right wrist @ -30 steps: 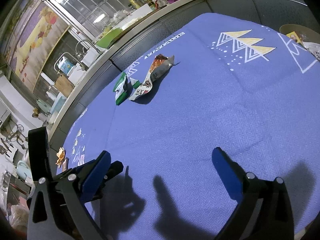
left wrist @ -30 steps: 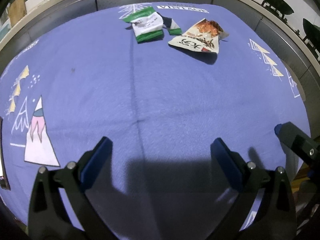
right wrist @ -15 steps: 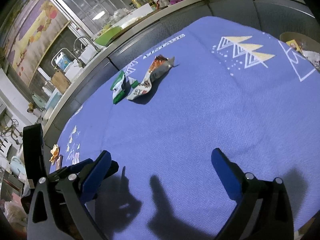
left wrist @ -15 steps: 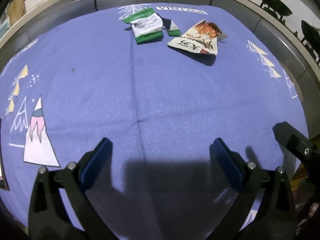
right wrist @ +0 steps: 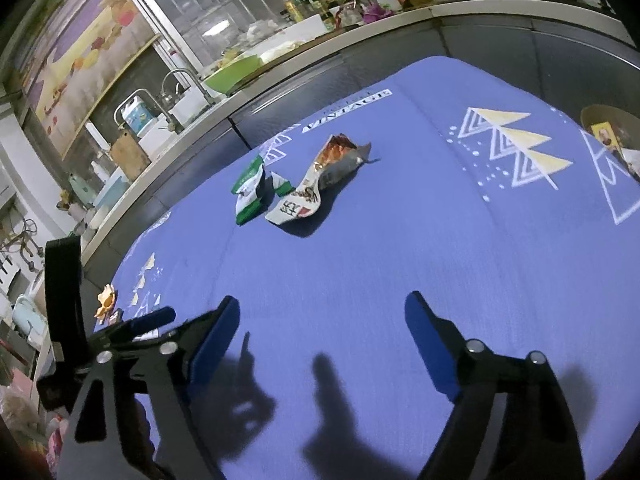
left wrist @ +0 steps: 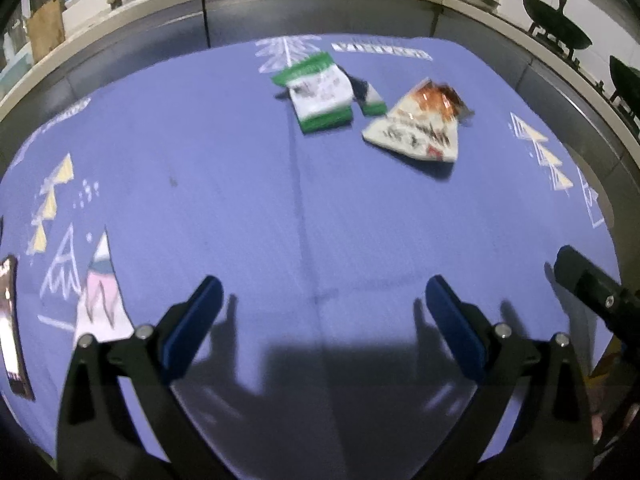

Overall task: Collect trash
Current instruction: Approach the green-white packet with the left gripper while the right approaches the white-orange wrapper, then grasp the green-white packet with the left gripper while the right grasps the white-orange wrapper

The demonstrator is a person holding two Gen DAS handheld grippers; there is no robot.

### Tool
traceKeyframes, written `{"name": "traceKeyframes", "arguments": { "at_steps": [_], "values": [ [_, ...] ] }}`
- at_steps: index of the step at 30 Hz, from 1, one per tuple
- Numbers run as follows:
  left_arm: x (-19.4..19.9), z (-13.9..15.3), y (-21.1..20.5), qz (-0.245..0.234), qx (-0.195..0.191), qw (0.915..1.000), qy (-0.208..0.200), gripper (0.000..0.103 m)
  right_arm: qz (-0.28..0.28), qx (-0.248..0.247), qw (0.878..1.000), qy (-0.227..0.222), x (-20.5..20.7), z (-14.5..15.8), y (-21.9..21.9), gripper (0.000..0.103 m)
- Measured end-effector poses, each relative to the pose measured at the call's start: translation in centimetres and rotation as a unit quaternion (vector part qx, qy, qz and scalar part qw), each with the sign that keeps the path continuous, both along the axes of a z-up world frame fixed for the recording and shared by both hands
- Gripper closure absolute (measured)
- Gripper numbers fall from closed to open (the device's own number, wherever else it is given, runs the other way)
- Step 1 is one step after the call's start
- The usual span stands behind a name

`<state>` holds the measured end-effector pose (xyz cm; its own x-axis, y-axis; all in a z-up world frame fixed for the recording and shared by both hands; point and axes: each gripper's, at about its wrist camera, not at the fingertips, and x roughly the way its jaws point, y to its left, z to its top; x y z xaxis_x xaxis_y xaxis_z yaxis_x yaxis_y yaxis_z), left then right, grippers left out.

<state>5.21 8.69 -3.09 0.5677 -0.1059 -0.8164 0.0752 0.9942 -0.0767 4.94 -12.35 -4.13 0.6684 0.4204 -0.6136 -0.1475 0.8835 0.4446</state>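
Lying at the far end of the blue tablecloth [left wrist: 248,184] are the two bits of trash: a green-and-white wrapper [left wrist: 322,94] and, just beside it on its right, a crumpled white-and-orange snack bag [left wrist: 418,128]. Whether the two touch is hard to say; the left view is smeared with blur.

Nearer to me, the left gripper [left wrist: 320,300] hangs over the bare near part of the cloth with its blue pads spread wide and nothing between them. Both wrappers sit well ahead of it, up beyond the fingertips, the green one roughly in line with the gap and the snack bag off toward its right finger.

The right gripper [right wrist: 322,320] is beside it, also over bare cloth, its jaws drawing together yet with a broad gap and nothing in them. From its side the green-and-white wrapper [right wrist: 250,190] and the snack bag [right wrist: 316,184] lie well ahead, slightly left of the gap.

A bowl [right wrist: 600,118] with some packets in it sits at the table's far right edge.
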Motion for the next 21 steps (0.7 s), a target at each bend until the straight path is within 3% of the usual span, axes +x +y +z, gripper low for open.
{"name": "traceKeyframes", "arguments": {
  "at_steps": [5,8,11,14,21],
  "values": [
    [3.2,3.0,2.3,0.008,-0.047,0.9986,-0.025,0.006,0.018,0.045,0.999,0.02,2.2,0.1,-0.8,0.052],
    [5.8,4.3,3.0,0.0,-0.085,0.9959,-0.032,0.006,0.024,0.074,0.996,0.035,3.6,-0.3,-1.3,0.061],
    [8.4,4.4,3.6,-0.001,-0.116,0.9929,-0.023,0.008,0.023,0.106,0.993,0.055,5.3,-0.9,-2.1,0.063],
    [11.1,3.5,4.1,0.006,-0.148,0.989,-0.001,0.011,0.023,0.109,0.992,0.055,6.5,-0.6,-2.4,0.063],
    [15.8,0.9,5.1,0.033,-0.166,0.985,0.035,0.025,0.047,0.104,0.991,0.066,9.9,-0.7,-1.8,0.063]
  ]
}}
